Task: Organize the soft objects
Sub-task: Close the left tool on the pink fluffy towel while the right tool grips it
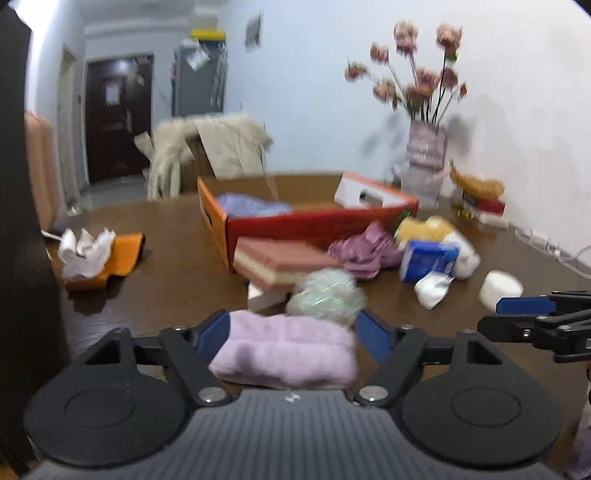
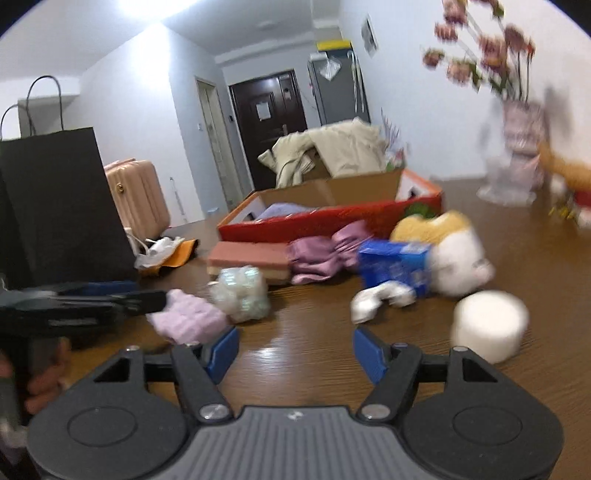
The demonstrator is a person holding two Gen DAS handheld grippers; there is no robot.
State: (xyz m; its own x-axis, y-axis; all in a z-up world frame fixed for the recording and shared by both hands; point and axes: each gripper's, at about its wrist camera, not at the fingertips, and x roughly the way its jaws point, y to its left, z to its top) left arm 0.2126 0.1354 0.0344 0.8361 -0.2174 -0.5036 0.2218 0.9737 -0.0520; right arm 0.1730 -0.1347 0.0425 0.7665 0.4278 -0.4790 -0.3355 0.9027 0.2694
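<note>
The left claw point(image 1: 286, 334) straddles the fluffy lilac folded towel point(image 1: 284, 350) at lower centre, pads wide, seemingly to lift it boxward; right claw point(image 2: 295, 349) gapes empty

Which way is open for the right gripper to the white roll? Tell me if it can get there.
Probably yes. The white roll stands just right of the open right gripper, with bare table between and nothing blocking.

White walls point(image 2: 140, 110); dark brown entry door point(image 2: 269, 110) down the hall; grey fridge point(image 2: 338, 92); brown wooden table point(image 2: 314, 332); bright ceiling light point(image 2: 155, 7).
</note>
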